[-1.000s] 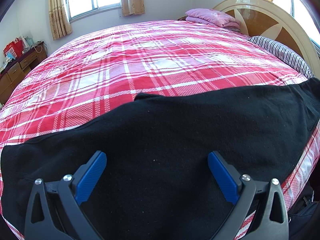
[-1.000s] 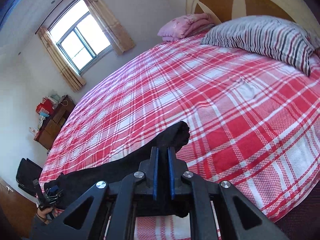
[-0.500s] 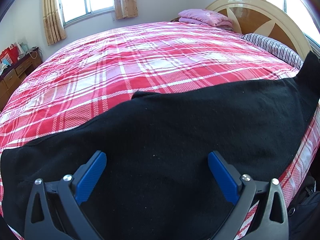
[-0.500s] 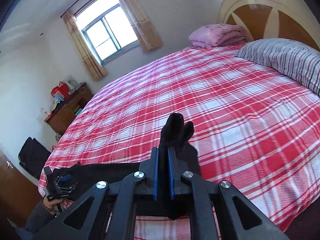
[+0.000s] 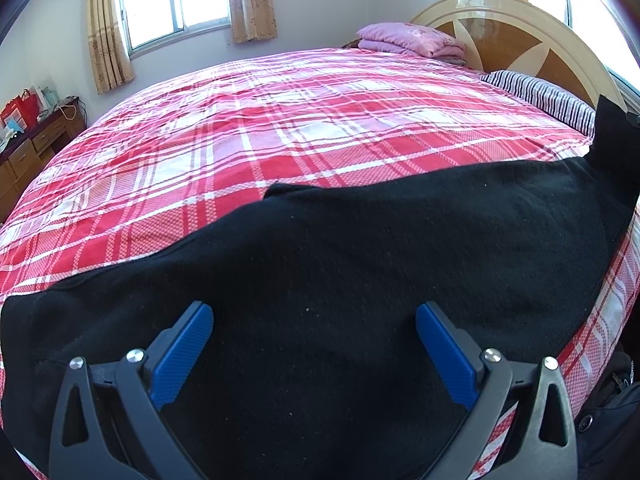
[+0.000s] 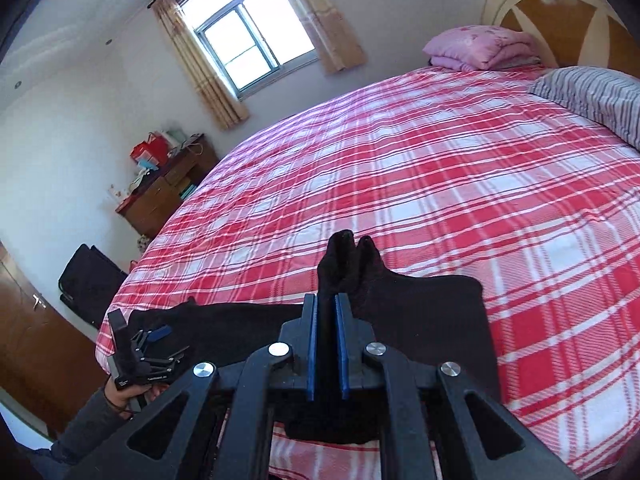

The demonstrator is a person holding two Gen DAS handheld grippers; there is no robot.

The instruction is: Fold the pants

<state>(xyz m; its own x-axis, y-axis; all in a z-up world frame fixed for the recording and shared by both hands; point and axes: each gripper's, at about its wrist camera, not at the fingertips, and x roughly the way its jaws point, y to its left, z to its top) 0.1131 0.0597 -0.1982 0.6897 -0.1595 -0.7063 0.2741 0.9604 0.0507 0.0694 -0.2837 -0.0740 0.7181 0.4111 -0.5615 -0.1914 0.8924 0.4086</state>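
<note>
Black pants (image 5: 360, 264) lie along the near edge of a red plaid bed (image 5: 280, 128). My left gripper (image 5: 314, 316) hovers open over their wide end, with nothing between its blue pads. My right gripper (image 6: 327, 304) is shut on the black pants (image 6: 420, 312) at the leg end, and a bunch of cloth sticks up past the pads. That end is lifted off the bed and shows as a raised black corner at the far right of the left wrist view. In the right wrist view the left gripper (image 6: 160, 340) shows at lower left, held by a hand (image 6: 132, 390).
A striped pillow (image 6: 592, 92) and a folded pink blanket (image 6: 480, 48) lie by the wooden headboard (image 5: 520, 28). A wooden dresser (image 6: 168, 188) with red bags stands beside the window wall. A black bag (image 6: 88, 284) sits on the floor near a brown door (image 6: 36, 344).
The right gripper has carried the leg end of the pants leftward along the bed, towards the left gripper, and the cloth now stands higher. The left gripper has stayed put and open.
</note>
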